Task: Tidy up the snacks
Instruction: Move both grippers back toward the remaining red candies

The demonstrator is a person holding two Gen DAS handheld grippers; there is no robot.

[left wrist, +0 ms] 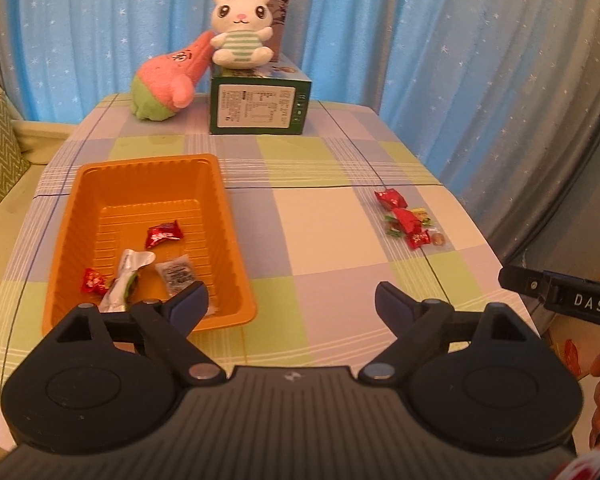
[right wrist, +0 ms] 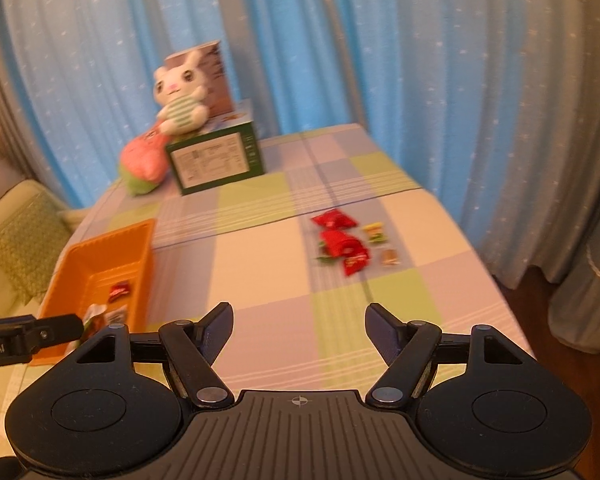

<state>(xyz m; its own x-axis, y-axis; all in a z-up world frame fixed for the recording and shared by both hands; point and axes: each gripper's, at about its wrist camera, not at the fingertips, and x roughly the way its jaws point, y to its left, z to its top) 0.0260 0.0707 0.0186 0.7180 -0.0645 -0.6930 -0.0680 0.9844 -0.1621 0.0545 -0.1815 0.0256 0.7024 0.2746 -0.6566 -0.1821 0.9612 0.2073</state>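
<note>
A table (left wrist: 320,216) under a checked cloth fills both views, with a blue starred curtain (left wrist: 380,40) behind it. At the far edge stands a green box (left wrist: 260,106) with a white rabbit toy (left wrist: 240,28) seated on it; a pink plush (left wrist: 168,80) leans against the box's left side. On the near left lies an orange tray (left wrist: 140,200) holding four snacks: a red candy (left wrist: 163,234), a white-and-green wrapper (left wrist: 126,276), a clear packet (left wrist: 177,274) and a small red sweet (left wrist: 93,282). Well apart from it, on the right, sits a loose heap of snacks (left wrist: 408,220), mostly red wrappers with some green and yellow ones. The left gripper (left wrist: 292,300) hangs above the near table just right of the tray, its jaws spread wide with nothing between them. The right gripper (right wrist: 299,320) hovers near the table's front, also parted and empty.
</note>
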